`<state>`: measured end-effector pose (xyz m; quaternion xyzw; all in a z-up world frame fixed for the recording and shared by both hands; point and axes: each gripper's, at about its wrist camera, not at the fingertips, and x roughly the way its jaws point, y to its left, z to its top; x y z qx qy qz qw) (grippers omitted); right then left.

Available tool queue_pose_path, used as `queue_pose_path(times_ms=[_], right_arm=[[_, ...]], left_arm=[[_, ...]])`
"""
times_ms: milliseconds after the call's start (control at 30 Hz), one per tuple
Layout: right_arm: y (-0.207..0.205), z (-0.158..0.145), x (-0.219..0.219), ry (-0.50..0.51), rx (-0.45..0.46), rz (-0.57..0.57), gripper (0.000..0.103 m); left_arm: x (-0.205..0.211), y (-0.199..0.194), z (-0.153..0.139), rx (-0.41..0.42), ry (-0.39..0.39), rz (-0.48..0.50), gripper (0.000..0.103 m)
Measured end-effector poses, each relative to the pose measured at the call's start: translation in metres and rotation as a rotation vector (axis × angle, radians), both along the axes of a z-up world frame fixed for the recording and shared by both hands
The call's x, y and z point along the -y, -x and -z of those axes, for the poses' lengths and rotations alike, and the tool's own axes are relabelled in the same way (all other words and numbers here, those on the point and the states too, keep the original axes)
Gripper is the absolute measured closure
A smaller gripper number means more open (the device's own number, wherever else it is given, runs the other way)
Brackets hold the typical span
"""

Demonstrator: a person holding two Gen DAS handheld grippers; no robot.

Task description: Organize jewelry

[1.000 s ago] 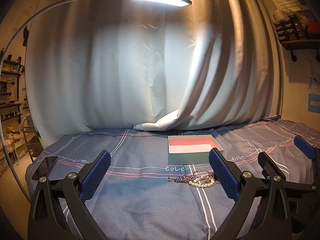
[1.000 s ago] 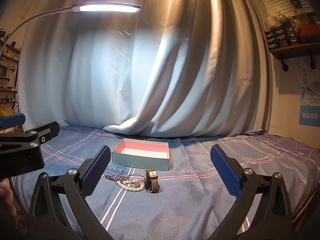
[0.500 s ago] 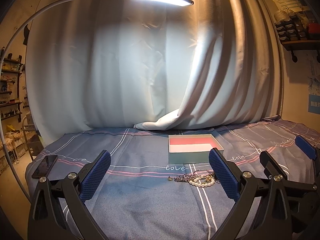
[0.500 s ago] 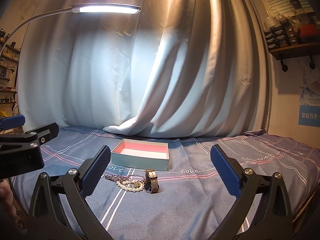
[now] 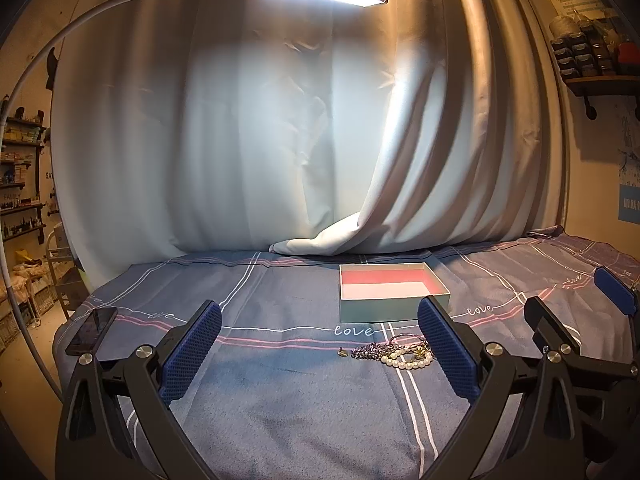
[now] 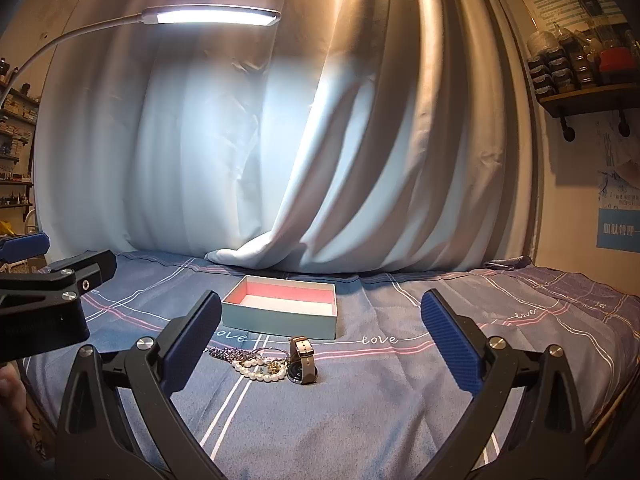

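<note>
While both grippers hover above the bed (image 5: 280, 400) with fingers spread wide and nothing between them, the left gripper (image 5: 320, 364) has its right finger covering part of the jewelry pile (image 5: 394, 354), so the watch (image 6: 302, 364) shows only in the right wrist view. Pearl bracelet (image 6: 258, 372) and purple bead chain (image 6: 226, 353) lie tangled just near of the open box (image 6: 280, 312), left of the right gripper (image 6: 320, 348). A small stud (image 5: 341, 352) is hard to identify. A phone (image 5: 92, 330) lies far left.

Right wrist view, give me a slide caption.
Open right gripper hovers before pearl bracelet, watch and empty box on bedsheet.
</note>
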<state>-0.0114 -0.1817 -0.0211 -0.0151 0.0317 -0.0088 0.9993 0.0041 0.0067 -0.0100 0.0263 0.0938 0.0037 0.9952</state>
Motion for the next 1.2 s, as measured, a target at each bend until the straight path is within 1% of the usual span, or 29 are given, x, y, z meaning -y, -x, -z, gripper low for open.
queue_pose_path(times_ms=[433,1200], right_arm=[[0.0022,0.0000,0.0014,-0.003,-0.004,-0.001,0.005],[0.0006,-0.0017,-0.0002,0.003,-0.011,-0.004,0.005]], left_arm=[[0.0000,-0.0045,-0.0011,-0.016,0.004,-0.014,0.006],[-0.0030,-0.0035,0.0004,-0.012,0.015,-0.015,0.006]])
